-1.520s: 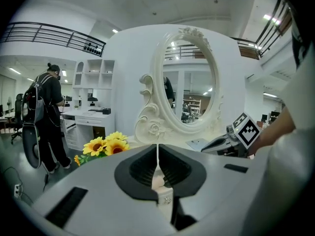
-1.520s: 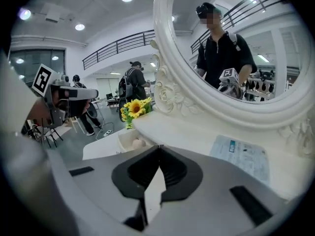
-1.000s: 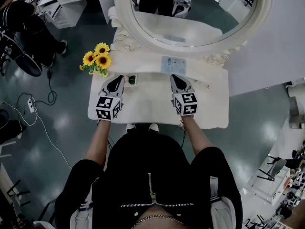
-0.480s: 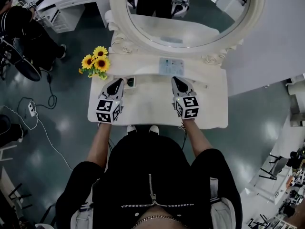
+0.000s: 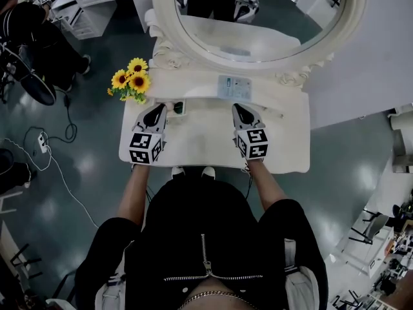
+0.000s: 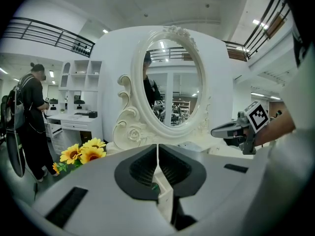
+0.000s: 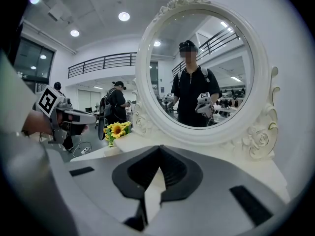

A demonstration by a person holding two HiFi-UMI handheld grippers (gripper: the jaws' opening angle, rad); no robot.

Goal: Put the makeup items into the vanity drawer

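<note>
A: How does the left gripper (image 5: 161, 108) stand?

B: Its jaws are together, tip to tip, with nothing pinched. It lies low over the vanity top (image 5: 200, 141), pointing at the mirror (image 5: 258, 24). In its own view a sliver of green shows through the gap behind the closed tips.

A: And the right gripper (image 5: 237, 107)?

B: It is closed as well, and empty. It sits level with the left one, well apart from it, over the right half of the top.

A: Where are the makeup items?

B: All are out on the top. A small green case (image 5: 179, 107) lies just beside the left gripper's tips, on their right; I cannot tell whether they touch. A pale packet (image 5: 233, 87) lies flat at the foot of the mirror, beyond the right gripper. A thin stick (image 5: 276, 114) lies to the right of that gripper.

A: And the drawer?

B: It is hidden under the top from this height, so I cannot say what it holds or whether it is open.

A: Anything else on the top?

B: Sunflowers (image 5: 131, 81) at the back left corner, left of the case.

A: What has changed from a second ago?

B: Very little. Both grippers keep their places and stay closed, and the case, packet and stick lie where they were. Only the head view has drifted a little.
</note>
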